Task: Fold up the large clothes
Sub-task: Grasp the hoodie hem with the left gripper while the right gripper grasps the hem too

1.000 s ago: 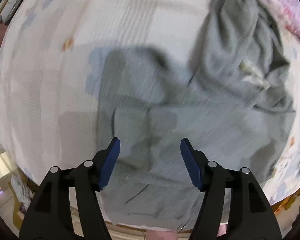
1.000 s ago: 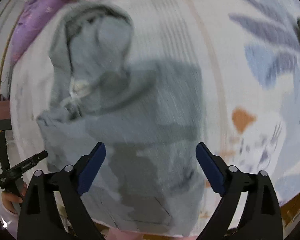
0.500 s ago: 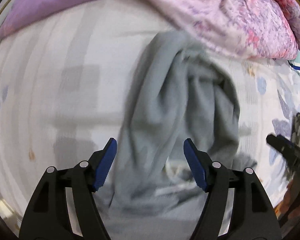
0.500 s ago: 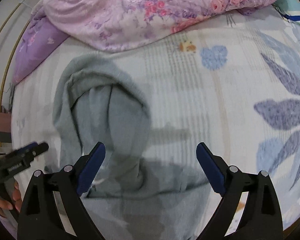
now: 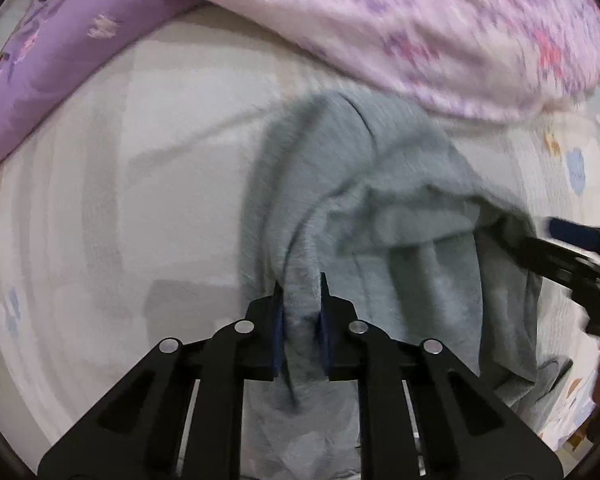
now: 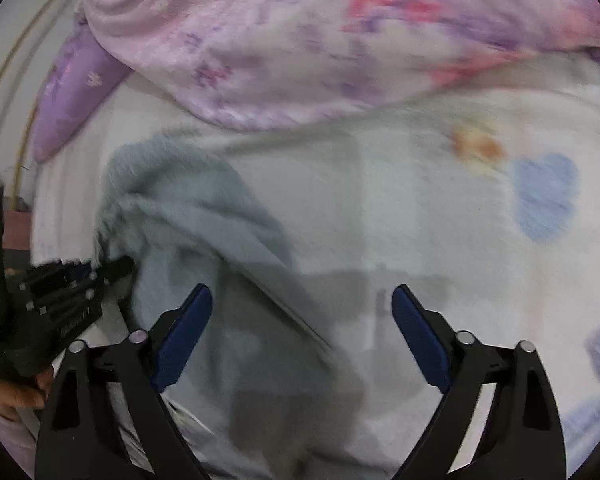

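Left wrist view: my left tongs (image 5: 300,312) are pinched shut on a raised ridge of the fuzzy grey fleece garment (image 5: 364,208), which runs straight away from me up the white printed bed sheet (image 5: 140,184) toward the pink floral quilt (image 5: 420,28). The purple pillow (image 5: 52,68) sits off to the left, with lots of bare sheet on that side. The right tongs (image 5: 572,248) poke in at the garment's right edge.

Right wrist view: my right tongs (image 6: 300,332) are spread wide, holding nothing, hovering over the garment's right border where grey meets sheet. The fleece lies ahead and left; the left tongs (image 6: 76,280) are nearer its bulk. I reckon the open sheet on the right gives room to swing.
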The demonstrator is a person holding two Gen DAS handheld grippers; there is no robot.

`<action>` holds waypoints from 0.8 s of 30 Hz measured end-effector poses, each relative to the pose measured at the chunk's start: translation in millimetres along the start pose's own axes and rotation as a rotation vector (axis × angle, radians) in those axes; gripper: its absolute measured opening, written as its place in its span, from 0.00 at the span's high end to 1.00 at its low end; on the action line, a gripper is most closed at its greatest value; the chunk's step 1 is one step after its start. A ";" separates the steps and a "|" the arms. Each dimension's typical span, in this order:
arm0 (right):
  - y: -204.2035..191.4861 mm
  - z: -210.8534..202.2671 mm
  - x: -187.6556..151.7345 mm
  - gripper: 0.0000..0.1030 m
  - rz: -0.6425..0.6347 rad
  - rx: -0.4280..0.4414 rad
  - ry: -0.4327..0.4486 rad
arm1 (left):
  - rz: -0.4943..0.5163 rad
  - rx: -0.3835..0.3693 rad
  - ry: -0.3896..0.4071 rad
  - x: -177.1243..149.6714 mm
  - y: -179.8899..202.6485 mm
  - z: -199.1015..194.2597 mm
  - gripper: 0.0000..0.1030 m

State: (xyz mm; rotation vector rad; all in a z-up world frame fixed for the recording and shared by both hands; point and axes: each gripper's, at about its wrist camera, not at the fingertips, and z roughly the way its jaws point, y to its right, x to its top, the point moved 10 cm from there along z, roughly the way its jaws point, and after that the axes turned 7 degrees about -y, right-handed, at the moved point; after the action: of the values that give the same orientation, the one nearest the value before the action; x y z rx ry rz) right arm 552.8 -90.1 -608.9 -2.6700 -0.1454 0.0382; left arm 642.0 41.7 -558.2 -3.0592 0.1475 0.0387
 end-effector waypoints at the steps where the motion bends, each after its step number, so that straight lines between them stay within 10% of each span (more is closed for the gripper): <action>1: -7.4 8.9 6.0 0.46 -0.013 0.000 -0.015 | -0.002 0.006 0.022 4.9 -7.0 -6.6 0.87; 2: -11.9 16.0 11.7 0.79 -0.025 -0.024 -0.019 | -0.008 0.010 0.039 9.4 -13.2 -12.2 0.87; 5: -23.0 7.5 27.2 0.86 0.025 0.017 0.028 | -0.059 -0.006 0.084 23.0 -31.9 -30.9 0.88; 14: -98.6 -113.5 65.8 0.94 -0.065 0.099 0.297 | -0.157 0.042 0.314 48.1 -67.0 -130.2 0.90; 24: -152.0 -186.3 -32.1 0.94 -0.183 0.137 0.418 | -0.158 0.056 0.478 -24.0 -72.2 -220.9 0.90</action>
State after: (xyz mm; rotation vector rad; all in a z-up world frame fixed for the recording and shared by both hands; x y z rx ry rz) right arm 515.8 -42.2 -373.9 -2.4552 -0.2405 -0.5434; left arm 629.8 98.0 -331.8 -2.9504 -0.0662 -0.6927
